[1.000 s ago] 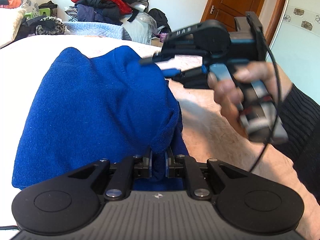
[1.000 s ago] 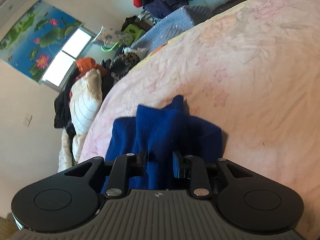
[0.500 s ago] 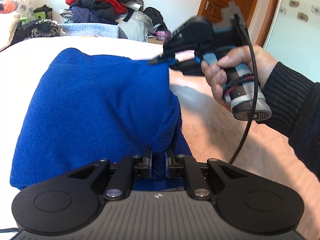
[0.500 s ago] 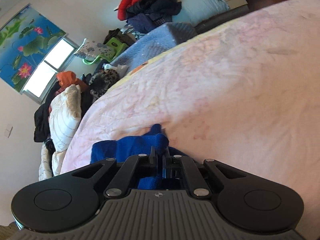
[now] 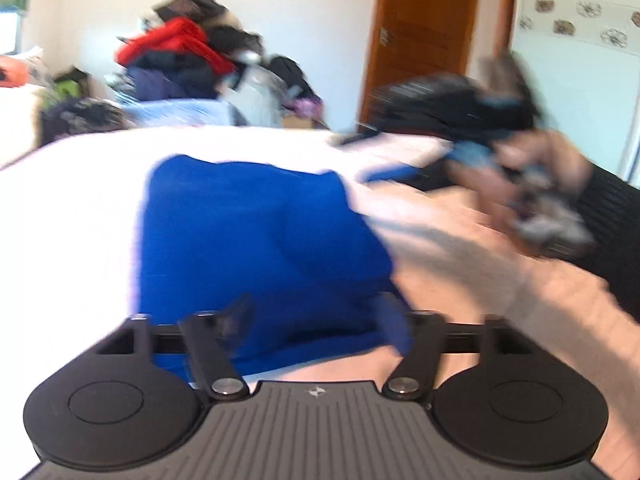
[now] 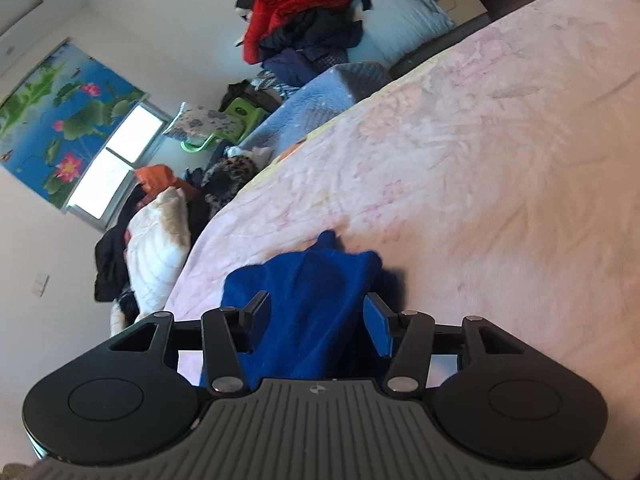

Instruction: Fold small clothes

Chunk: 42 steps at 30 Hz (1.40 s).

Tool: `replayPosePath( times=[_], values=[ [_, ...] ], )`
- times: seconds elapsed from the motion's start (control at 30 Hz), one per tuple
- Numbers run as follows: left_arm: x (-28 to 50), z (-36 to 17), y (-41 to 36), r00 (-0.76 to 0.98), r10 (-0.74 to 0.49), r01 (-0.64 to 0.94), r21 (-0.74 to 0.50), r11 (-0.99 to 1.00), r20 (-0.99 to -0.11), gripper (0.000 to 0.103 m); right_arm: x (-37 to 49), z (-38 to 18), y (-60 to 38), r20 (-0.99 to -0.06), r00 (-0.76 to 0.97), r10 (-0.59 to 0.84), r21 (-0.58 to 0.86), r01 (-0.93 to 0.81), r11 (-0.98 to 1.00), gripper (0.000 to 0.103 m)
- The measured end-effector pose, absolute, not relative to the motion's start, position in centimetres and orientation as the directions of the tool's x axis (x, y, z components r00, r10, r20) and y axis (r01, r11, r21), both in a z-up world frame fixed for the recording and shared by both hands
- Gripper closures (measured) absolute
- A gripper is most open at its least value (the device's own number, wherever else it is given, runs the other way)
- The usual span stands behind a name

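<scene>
A blue knit garment (image 5: 256, 240) lies folded on the pink bedspread (image 5: 460, 272). The left wrist view is blurred by motion. My left gripper (image 5: 316, 320) is at the garment's near edge with its jaws opening wide; the cloth lies between them and the pads do not press it. In the right wrist view the same garment (image 6: 316, 304) bunches between the fingers of my right gripper (image 6: 316, 316). Its jaws are opening too, with the blue pads apart from the cloth. The right gripper (image 5: 372, 156) also shows in the left wrist view, just right of the garment's far corner.
A hand (image 5: 520, 184) in a dark sleeve (image 5: 616, 216) holds the right gripper. A heap of red and dark clothes (image 5: 180, 60) stands beyond the bed, beside a wooden door (image 5: 424, 40). A light blue blanket (image 6: 320, 96) and a pillow (image 6: 160, 240) lie along the bed's far side.
Both grippers were shut on the blue garment and have let go, their jaws now apart. Both have drawn back a little, and the garment rests on the bed.
</scene>
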<state>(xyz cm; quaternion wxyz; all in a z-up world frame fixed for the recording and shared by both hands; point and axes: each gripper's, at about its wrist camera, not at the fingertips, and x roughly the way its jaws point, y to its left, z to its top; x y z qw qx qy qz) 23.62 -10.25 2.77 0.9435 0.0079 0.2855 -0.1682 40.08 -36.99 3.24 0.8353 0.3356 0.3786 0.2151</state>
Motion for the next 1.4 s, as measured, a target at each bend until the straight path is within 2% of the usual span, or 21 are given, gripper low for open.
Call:
replayPosePath(
  times=[0.1,0.23,0.37,0.6,0.67,0.77,0.97,1.07,1.13,1.17,1.2,1.27,1.33,1.37,1.4],
  values=[
    [23.6,2.2,-8.3,0.813,-0.200,0.236,-0.005,0.972,-0.546,0.032,36.3,3.6,-36.4,-0.529,0.571,0.627,0.685,-0.148,0.713,0.051],
    [24.4,1.2,-6.9,0.805,-0.120,0.152,0.006,0.988,-0.581,0.032,32.7,2.6,-35.9,-0.542,0.531,0.651,0.697,-0.149,0.702,0.051],
    [24.4,1.1,-6.9,0.779,-0.139,0.182,0.008,0.983,-0.612,0.032,31.5,1.5,-34.8,-0.560,0.500,0.661,0.709,-0.124,0.694,0.052],
    [24.5,-0.3,-6.8,0.750,-0.107,0.157,0.018,0.987,-0.653,0.032,31.0,2.2,-33.0,-0.524,0.468,0.711,0.745,-0.153,0.650,0.053],
    [24.8,-0.2,-6.7,0.751,-0.108,0.145,0.003,0.989,-0.652,0.032,30.8,2.7,-32.7,-0.552,0.494,0.672,0.701,-0.161,0.695,0.053],
    [25.1,0.0,-6.5,0.754,-0.102,0.131,-0.004,0.991,-0.648,0.032,30.8,3.0,-33.3,-0.520,0.483,0.704,0.741,-0.153,0.653,0.053],
    [25.6,0.1,-6.8,0.745,-0.096,0.105,-0.026,0.994,-0.660,0.032,31.4,0.9,-31.8,-0.635,0.394,0.664,0.685,-0.110,0.720,0.054],
    [25.7,0.2,-6.9,0.738,-0.104,0.115,-0.027,0.993,-0.667,0.036,31.5,0.4,-31.4,-0.636,0.404,0.657,0.684,-0.100,0.723,0.050],
    [25.8,0.2,-6.8,0.736,-0.104,0.116,-0.026,0.993,-0.669,0.036,31.7,0.2,-31.4,-0.630,0.414,0.657,0.687,-0.098,0.720,0.052],
    [25.8,0.2,-6.8,0.735,-0.101,0.115,-0.024,0.993,-0.671,0.037,31.7,0.1,-31.5,-0.626,0.423,0.655,0.689,-0.092,0.719,0.056],
    [25.8,0.2,-6.8,0.734,-0.100,0.114,-0.023,0.993,-0.672,0.038,31.7,0.0,-31.5,-0.627,0.425,0.653,0.690,-0.087,0.719,0.072],
    [26.0,0.2,-6.6,0.733,-0.097,0.109,-0.024,0.994,-0.674,0.045,31.5,-0.2,-31.8,-0.631,0.433,0.644,0.684,-0.083,0.725,0.087],
    [26.0,0.2,-6.6,0.728,-0.101,0.115,-0.025,0.993,-0.678,0.057,31.2,-0.4,-32.2,-0.615,0.432,0.659,0.700,-0.086,0.709,0.088],
    [26.0,0.3,-6.7,0.726,-0.106,0.120,-0.027,0.992,-0.679,0.070,30.9,-0.5,-32.4,-0.610,0.436,0.662,0.705,-0.083,0.704,0.088],
    [25.9,0.4,-6.7,0.727,-0.106,0.121,-0.026,0.992,-0.679,0.077,30.8,-0.5,-32.5,-0.606,0.440,0.662,0.707,-0.082,0.702,0.088]
  ],
)
